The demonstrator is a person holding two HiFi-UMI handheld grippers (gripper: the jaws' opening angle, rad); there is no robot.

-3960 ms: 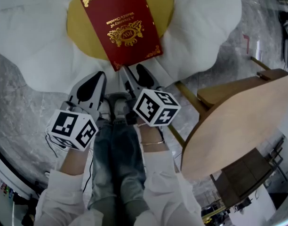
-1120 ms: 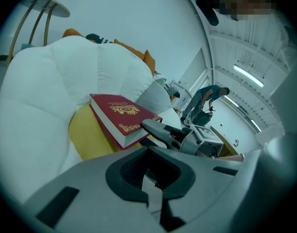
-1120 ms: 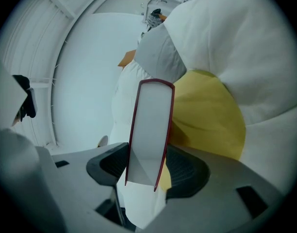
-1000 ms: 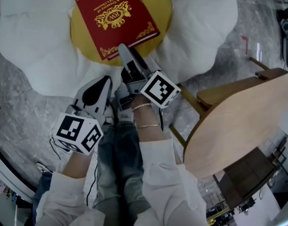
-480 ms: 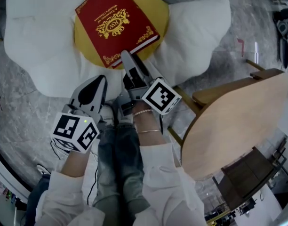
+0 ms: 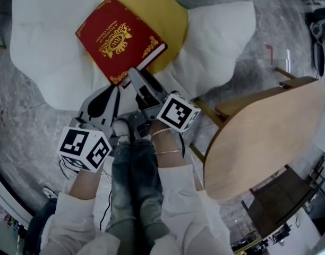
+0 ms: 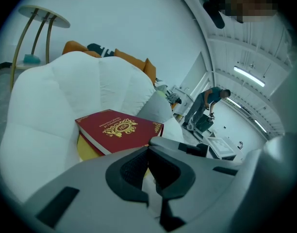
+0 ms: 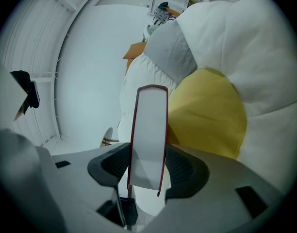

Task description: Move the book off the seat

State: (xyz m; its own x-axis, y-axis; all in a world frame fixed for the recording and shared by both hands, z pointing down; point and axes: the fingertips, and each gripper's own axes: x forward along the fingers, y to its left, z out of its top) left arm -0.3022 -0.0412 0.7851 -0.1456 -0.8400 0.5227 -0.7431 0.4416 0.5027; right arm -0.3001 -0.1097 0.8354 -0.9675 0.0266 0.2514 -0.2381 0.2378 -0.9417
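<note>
A red book (image 6: 117,39) with gold ornament hangs tilted over the yellow centre (image 6: 165,12) of a white petal-shaped seat (image 6: 45,31). My right gripper (image 6: 135,74) is shut on the book's near edge. In the right gripper view the book's white page edge (image 8: 149,130) stands upright between the pads of that gripper (image 8: 147,166). My left gripper (image 6: 110,95) hangs just left of it, shut and holding nothing. In the left gripper view the book (image 7: 117,130) lies beyond the left gripper (image 7: 151,171).
A round wooden table (image 6: 263,137) on slanted legs stands to the right on the marble floor. The person's jeans-clad legs (image 6: 133,179) are below the grippers. A person (image 7: 206,106) stands far off in the left gripper view.
The right gripper has carried the book's near edge up and to the left, and the book has swung round over the seat. The left gripper has risen a little.
</note>
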